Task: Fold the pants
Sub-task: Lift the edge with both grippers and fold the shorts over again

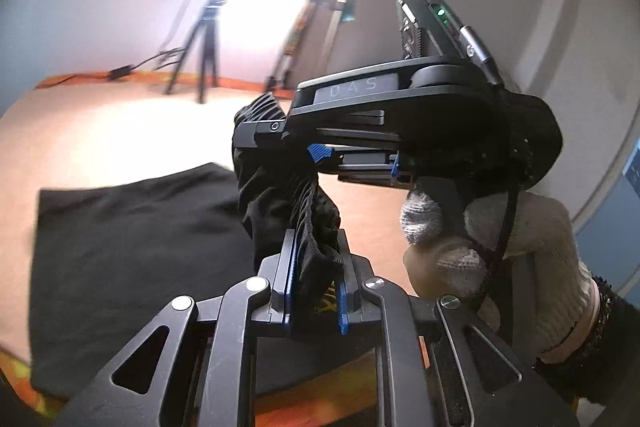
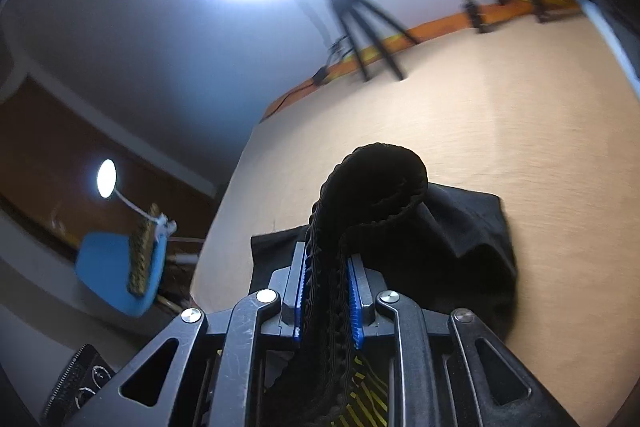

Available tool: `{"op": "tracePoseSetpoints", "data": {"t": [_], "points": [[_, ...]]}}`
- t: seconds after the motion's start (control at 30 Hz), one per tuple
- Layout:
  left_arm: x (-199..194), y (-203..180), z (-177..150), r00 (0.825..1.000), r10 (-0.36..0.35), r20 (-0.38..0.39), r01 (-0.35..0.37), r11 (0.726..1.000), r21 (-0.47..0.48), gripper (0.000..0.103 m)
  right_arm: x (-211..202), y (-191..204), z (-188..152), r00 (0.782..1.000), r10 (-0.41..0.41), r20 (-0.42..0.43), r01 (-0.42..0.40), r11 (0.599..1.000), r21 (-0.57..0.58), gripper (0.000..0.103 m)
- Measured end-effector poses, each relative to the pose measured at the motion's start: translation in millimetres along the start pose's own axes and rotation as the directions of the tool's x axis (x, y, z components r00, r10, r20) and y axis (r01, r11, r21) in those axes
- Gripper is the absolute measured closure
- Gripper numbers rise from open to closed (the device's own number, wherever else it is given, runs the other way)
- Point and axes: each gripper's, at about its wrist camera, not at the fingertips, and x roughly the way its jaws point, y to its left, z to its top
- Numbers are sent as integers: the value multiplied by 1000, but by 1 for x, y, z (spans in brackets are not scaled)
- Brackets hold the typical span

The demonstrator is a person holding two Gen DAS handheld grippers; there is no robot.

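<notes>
Pants (image 1: 132, 247), black soft knit, lie spread across the lower left of the left wrist view on a tan table (image 1: 100, 139); the left gripper (image 1: 316, 267) clamps their ribbed waistband. The right gripper (image 1: 316, 157), embossed "DAS", grips the same band higher up, held by a white-gloved hand (image 1: 500, 239).

In the right wrist view, the right gripper (image 2: 328, 291) clenches the ribbed elastic at lower centre; yellow print beneath is unreadable.

"DAS" on the right claw (image 1: 280, 139)

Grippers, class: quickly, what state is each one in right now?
Left gripper: closed on the black pants.
Right gripper: closed on the pants' ribbed waistband.
</notes>
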Motion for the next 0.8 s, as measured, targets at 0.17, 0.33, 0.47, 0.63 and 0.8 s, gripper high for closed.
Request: {"op": "tracePoseSetpoints", "data": {"t": [0.17, 0.33, 0.47, 0.63, 0.8], "points": [[-13, 43, -18, 999, 38, -13, -39, 994, -101, 89, 38, 35, -7, 998, -42, -40, 38, 995, -88, 86], [-27, 83, -35, 997, 78, -25, -81, 978, -193, 89, 82, 61, -19, 992, -86, -96, 70, 985, -156, 86], [-33, 102, -41, 994, 105, -30, -109, 966, -233, 89, 114, 83, -29, 985, -115, -125, 87, 974, -210, 86], [-46, 127, -49, 992, 126, -31, -129, 945, -300, 89, 144, 104, -40, 979, -140, -146, 98, 960, -262, 86], [-56, 142, -61, 989, 140, -41, -146, 931, -335, 89, 162, 110, -48, 972, -164, -166, 109, 948, -298, 86]]}}
